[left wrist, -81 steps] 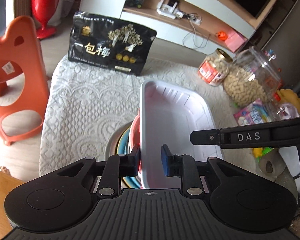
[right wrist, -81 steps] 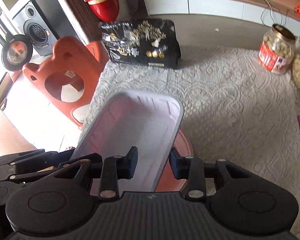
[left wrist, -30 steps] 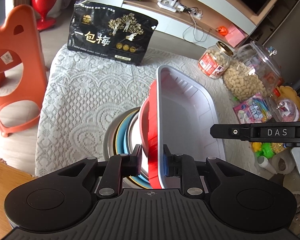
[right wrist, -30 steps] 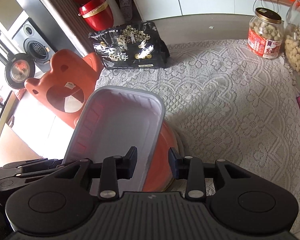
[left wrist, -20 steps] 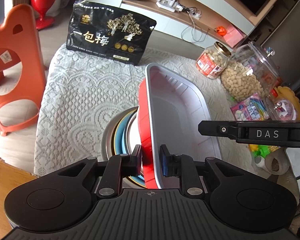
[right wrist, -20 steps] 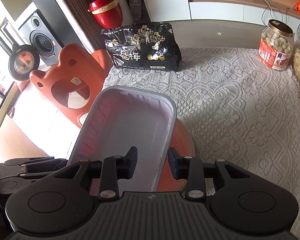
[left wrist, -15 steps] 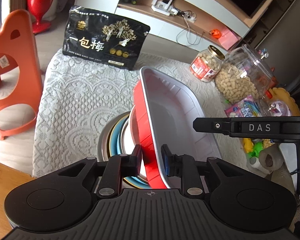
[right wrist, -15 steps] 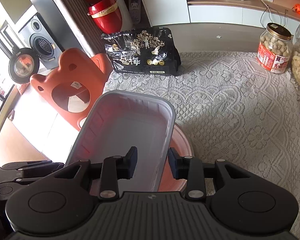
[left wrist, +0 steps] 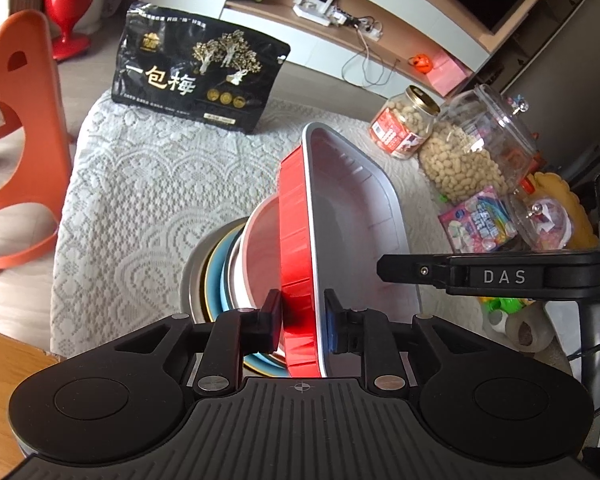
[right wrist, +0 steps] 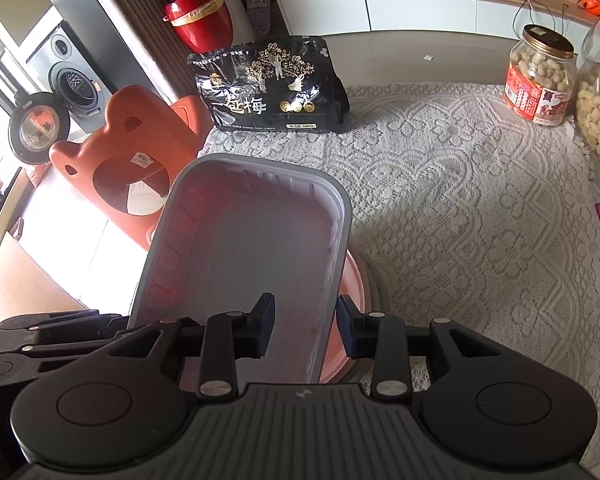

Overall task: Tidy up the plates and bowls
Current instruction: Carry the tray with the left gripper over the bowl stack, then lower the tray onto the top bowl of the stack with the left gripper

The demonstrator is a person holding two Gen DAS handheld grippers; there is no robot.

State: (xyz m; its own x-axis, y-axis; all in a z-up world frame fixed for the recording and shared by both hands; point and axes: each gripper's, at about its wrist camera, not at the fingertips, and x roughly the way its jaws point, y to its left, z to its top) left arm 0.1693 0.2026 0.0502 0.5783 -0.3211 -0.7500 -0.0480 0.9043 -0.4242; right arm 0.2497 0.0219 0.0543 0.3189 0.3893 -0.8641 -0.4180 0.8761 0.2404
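Red-walled rectangular tray (left wrist: 300, 240) with pale inside, tilted over a stack of bowls and plates (left wrist: 228, 276) on the lace tablecloth (left wrist: 140, 184); clamped at its near wall by left gripper (left wrist: 302, 320), at its right wall by right gripper (right wrist: 304, 328); black snack bag (left wrist: 196, 80) beyond

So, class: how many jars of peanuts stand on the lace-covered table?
2. A small red-labelled jar stands at the far right edge; a bigger clear jar stands just right of it. Others may sit out of view.
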